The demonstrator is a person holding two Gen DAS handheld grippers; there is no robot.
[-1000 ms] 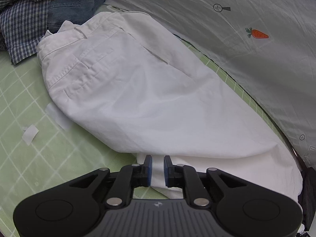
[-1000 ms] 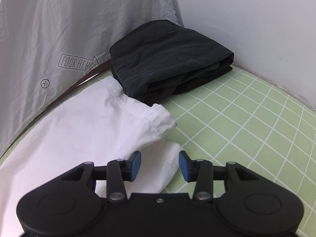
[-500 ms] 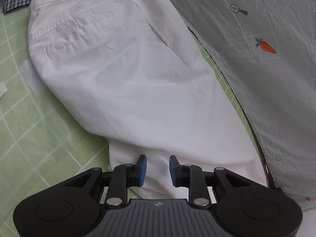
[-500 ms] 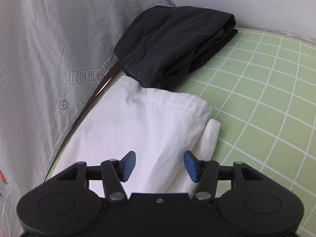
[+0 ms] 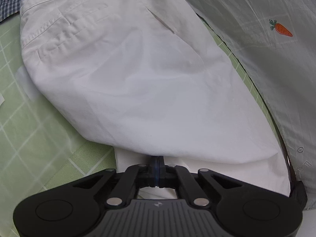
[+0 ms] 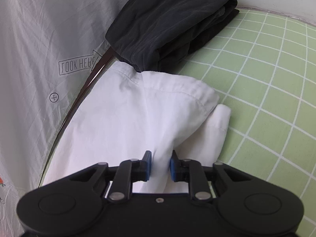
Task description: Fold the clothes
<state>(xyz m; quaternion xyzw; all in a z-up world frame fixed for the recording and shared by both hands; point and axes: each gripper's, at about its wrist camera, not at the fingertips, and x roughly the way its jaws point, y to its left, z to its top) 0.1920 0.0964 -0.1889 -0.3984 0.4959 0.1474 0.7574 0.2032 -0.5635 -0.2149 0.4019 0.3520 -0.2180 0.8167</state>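
Observation:
White trousers (image 5: 128, 79) lie folded lengthwise on a green grid mat (image 5: 39, 138), waistband far left, legs running toward me. My left gripper (image 5: 157, 161) sits at the near edge of the upper leg; its blue pads meet, pinching the cloth edge. In the right wrist view the trouser hems (image 6: 177, 86) lie ahead. There my right gripper (image 6: 160, 165) is closing, and a raised ridge of white leg cloth fills the narrow gap between its pads.
A folded black garment (image 6: 162, 25) lies just beyond the hems, near the white wall. A grey printed sheet (image 5: 276, 59) with a carrot motif hangs along the mat's far side. Plaid clothing (image 5: 7, 6) shows past the waistband.
Both grippers sank closer to the trousers. The left jaws went from slightly apart to fully together. The right jaws narrowed from wide to a slim gap around a cloth ridge.

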